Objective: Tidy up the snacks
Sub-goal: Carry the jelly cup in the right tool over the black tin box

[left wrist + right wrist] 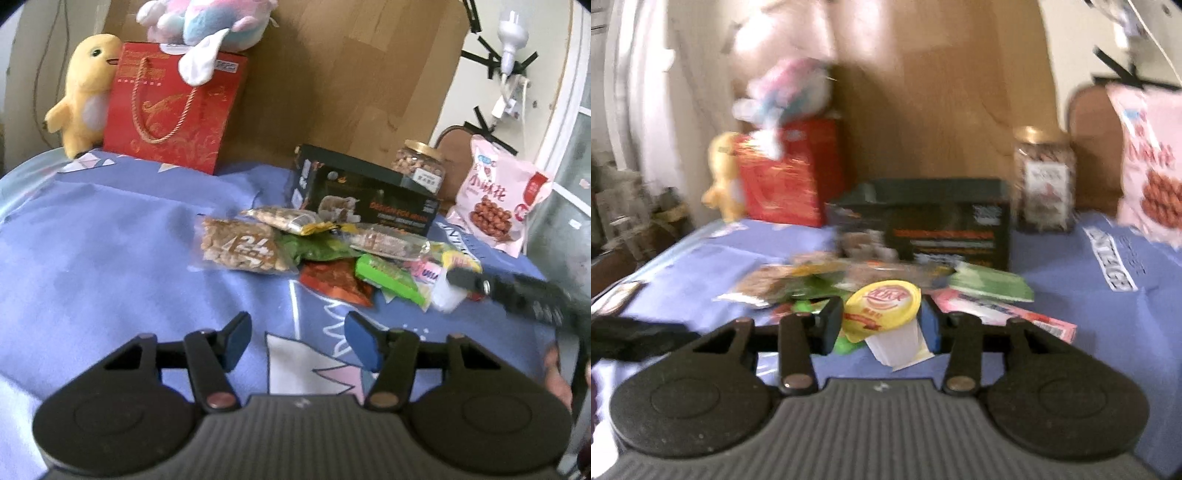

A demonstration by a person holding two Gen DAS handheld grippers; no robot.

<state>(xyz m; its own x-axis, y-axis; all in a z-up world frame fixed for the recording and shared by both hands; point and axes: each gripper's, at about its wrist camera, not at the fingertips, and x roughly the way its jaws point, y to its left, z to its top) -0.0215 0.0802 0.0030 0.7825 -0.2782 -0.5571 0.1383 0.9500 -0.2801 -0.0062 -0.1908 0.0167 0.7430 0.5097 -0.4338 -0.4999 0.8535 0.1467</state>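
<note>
Blue patterned cloth (122,236) covers the counter, set against a wood panel, with plush toys and a red gift bag (173,107) at the rear. Sorting appears barely begun: the snack pile (317,254) lies heaped before a black box (365,199). Right claw (882,325) grips a yellow-lidded cup (882,306) at the pile's near edge. Left claw (295,339) hovers wide, empty.

Two plush toys (83,92) — one red gift bag (173,107), one dark box (365,192), one nut jar (421,166)
</note>
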